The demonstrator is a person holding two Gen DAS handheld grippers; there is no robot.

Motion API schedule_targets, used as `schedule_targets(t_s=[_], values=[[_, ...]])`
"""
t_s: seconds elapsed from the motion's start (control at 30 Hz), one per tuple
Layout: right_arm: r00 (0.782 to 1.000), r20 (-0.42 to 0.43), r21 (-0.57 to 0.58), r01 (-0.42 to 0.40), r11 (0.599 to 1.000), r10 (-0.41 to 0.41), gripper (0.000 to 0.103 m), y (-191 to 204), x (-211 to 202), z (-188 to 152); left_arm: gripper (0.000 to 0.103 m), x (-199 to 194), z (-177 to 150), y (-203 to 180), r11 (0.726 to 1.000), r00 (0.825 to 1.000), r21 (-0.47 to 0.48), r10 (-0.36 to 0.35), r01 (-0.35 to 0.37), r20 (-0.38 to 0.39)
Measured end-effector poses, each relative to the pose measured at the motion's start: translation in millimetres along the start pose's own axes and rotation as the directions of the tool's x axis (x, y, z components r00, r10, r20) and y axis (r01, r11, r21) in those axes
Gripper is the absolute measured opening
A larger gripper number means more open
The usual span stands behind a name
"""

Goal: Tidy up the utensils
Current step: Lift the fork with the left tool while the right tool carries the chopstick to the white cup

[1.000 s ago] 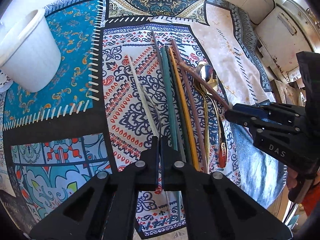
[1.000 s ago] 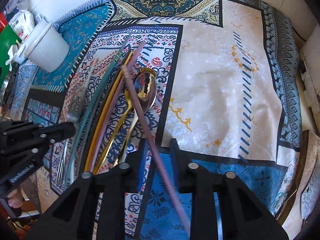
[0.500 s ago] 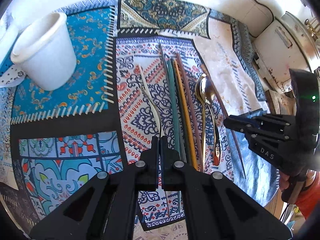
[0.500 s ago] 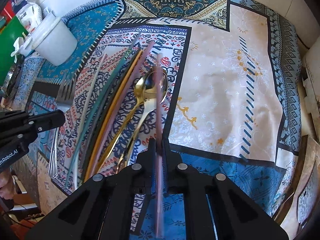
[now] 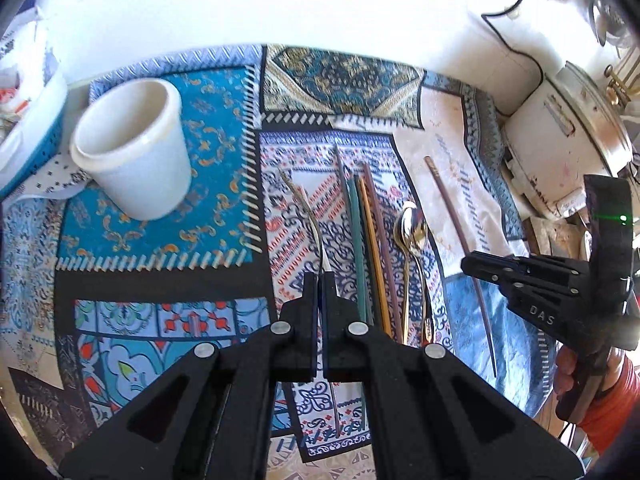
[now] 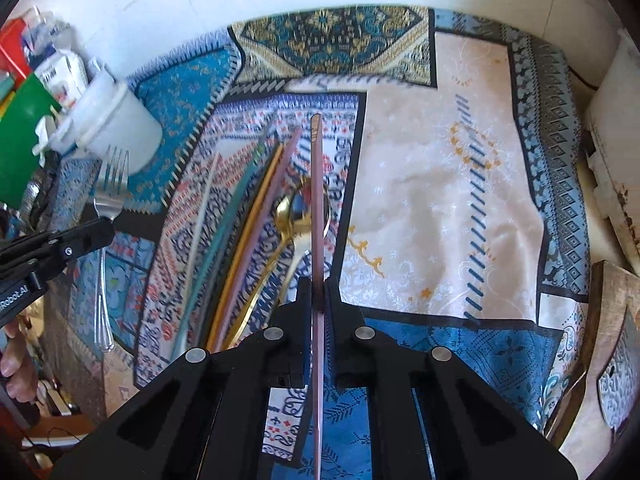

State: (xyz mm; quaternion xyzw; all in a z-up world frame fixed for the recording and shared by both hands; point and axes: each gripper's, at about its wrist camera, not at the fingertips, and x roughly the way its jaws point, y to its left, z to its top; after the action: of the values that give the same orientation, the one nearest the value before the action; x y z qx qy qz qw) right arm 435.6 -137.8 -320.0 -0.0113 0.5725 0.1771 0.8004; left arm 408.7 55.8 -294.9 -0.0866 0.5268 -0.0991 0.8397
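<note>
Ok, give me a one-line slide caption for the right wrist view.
Right gripper clamps a slim mauve chopstick above gold spoons and coloured chopsticks on patterned cloth.

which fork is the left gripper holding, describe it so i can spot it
Start at the white cup on the blue cloth patch, then look right to the row of chopsticks. The fork sits between them, pinched in the left gripper. It is the only silver, curved, tined piece.

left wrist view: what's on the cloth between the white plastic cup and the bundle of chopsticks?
Only the silver fork held by the left tool; otherwise bare patterned cloth between the white plastic cup and the chopstick bundle.
</note>
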Motion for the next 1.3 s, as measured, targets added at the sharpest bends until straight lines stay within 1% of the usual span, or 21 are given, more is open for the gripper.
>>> schedule_targets(t_s=[0.13,0.27,0.43,0.57,0.7,0.77,0.87,1.0,1.1,1.17,1.3], values=[[0.998,0.051,0.01,-0.03,1.0,0.029,0.006,8.3,-14.3,5.4,0.0,-13.2,6.4,7.3,1.0,0.999,-0.01,0.01,-0.009,0.038],[0.993,0.108,-0.01,-0.043,0.999,0.044,0.006,26.2,-26.6,16.5,0.0,-29.5,12.9,17.1,0.999,0.996,-0.03,0.021,-0.019,0.084],[0.981,0.173,-0.043,-0.082,0.996,0.088,0.005,54.6,-39.0,33.2,0.0,-57.1,22.7,34.4,0.998,0.985,-0.051,0.056,-0.048,0.161],[0.964,0.232,-0.084,-0.111,0.99,0.127,0.006,82.0,-47.0,49.7,0.0,-82.4,33.9,52.0,0.995,0.969,-0.081,0.079,-0.061,0.233],[0.944,0.286,-0.121,-0.134,0.984,0.163,0.006,109.8,-52.8,68.5,0.0,-107.5,46.9,68.6,0.991,0.945,-0.104,0.11,-0.082,0.309],[0.931,0.314,-0.137,-0.151,0.979,0.187,0.006,124.7,-55.6,79.2,0.0,-117.2,53.5,76.1,0.989,0.931,-0.113,0.125,-0.091,0.342],[0.91,0.359,-0.161,-0.16,0.974,0.209,0.006,145.6,-60.2,92.7,0.0,-128.5,62.9,87.2,0.987,0.912,-0.121,0.144,-0.104,0.384],[0.888,0.404,-0.185,-0.158,0.97,0.222,0.006,170.3,-60.7,112.7,0.0,-134.3,76.9,98.8,0.985,0.889,-0.126,0.162,-0.118,0.429],[0.873,0.437,-0.192,-0.145,0.971,0.217,0.006,182.8,-57.0,125.8,0.0,-134.4,86.7,108.6,0.984,0.878,-0.131,0.165,-0.117,0.45],[0.861,0.455,-0.188,-0.155,0.97,0.225,0.006,188.0,-52.6,135.3,0.0,-130.5,93.0,116.1,0.985,0.872,-0.136,0.161,-0.109,0.462],[0.849,0.482,-0.17,-0.154,0.973,0.219,0.006,196.8,-42.3,153.1,0.0,-117.5,107.7,134.6,0.988,0.873,-0.142,0.121,-0.059,0.473]])
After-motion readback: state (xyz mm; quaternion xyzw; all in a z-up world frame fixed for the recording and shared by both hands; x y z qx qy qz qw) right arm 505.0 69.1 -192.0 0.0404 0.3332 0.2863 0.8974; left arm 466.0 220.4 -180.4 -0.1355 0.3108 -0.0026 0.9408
